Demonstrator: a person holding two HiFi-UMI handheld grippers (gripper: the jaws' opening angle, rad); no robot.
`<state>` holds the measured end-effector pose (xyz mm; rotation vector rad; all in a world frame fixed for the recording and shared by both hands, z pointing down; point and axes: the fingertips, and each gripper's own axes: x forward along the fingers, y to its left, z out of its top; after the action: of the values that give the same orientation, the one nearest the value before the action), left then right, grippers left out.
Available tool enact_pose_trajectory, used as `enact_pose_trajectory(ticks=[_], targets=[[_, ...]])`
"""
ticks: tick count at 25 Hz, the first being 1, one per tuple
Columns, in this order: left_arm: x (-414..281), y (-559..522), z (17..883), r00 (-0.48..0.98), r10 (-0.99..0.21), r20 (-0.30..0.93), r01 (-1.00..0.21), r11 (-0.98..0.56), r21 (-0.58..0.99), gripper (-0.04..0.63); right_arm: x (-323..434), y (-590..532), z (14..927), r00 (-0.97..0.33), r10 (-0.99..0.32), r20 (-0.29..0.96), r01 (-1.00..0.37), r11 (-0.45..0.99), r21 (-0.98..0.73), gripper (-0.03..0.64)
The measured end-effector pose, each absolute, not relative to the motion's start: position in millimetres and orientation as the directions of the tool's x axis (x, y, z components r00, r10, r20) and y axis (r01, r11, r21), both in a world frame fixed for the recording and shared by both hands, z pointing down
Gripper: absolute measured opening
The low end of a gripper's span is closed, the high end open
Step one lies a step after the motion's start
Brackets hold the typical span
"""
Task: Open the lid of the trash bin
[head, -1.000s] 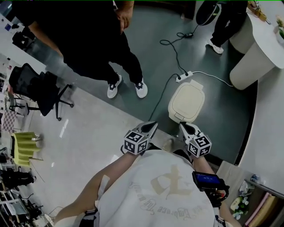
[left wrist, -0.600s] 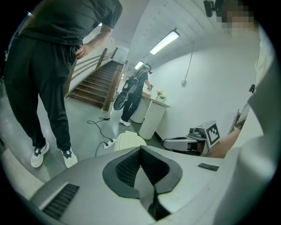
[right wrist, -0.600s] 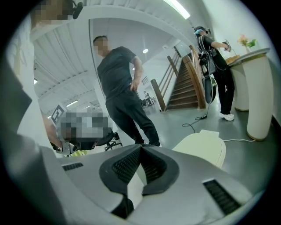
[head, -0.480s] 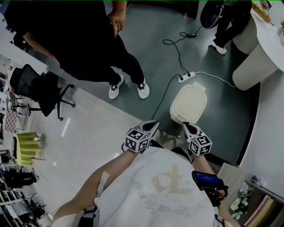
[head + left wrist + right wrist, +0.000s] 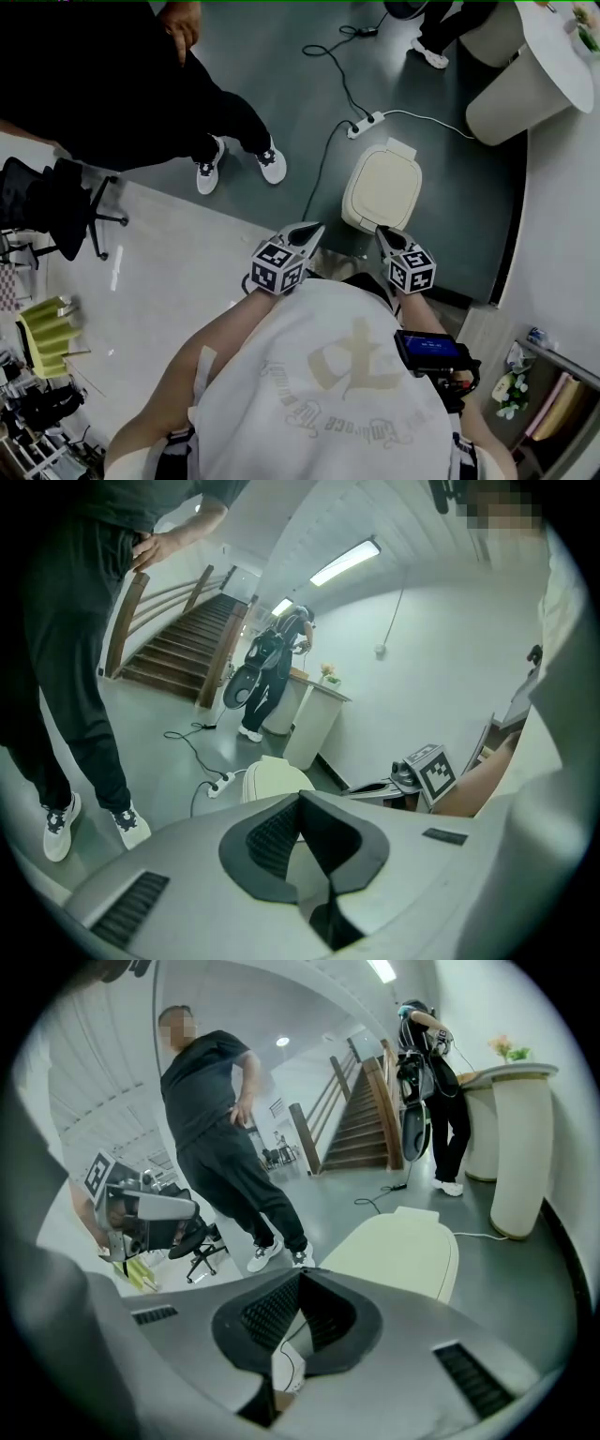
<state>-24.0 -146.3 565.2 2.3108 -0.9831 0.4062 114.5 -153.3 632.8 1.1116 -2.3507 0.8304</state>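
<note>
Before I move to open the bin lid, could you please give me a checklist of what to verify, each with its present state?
1. The trash bin lid is shut and bare: ok.
2. The left gripper is free: ok, fingers together, nothing held.
3. The right gripper is free: ok, fingers together, nothing held.
4. A gripper is at the lid: not ok, both are short of the bin and not touching it.
5. There is room behind the bin: cannot tell, the power strip lies close behind it.
</note>
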Motion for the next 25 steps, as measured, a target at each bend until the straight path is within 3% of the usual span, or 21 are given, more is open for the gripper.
enact_pose_trajectory(ticks=[11, 25], targets=[[-39.6, -168.0, 601.4, 0.721, -0.480, 0.500, -0.690, -0.571, 0.445, 0.014, 112.8, -163.4, 708.6, -0.477, -0.462, 0.748, -0.857, 0.434, -0.279, 0.006], [-58.2, -170.7, 617.8, 0.704, -0.484, 0.520, -0.708, -0.535, 0.461, 0.014, 116.2, -163.6, 763.5, -0.342, -0.319, 0.884, -0.864, 0.476, -0.163, 0.006]])
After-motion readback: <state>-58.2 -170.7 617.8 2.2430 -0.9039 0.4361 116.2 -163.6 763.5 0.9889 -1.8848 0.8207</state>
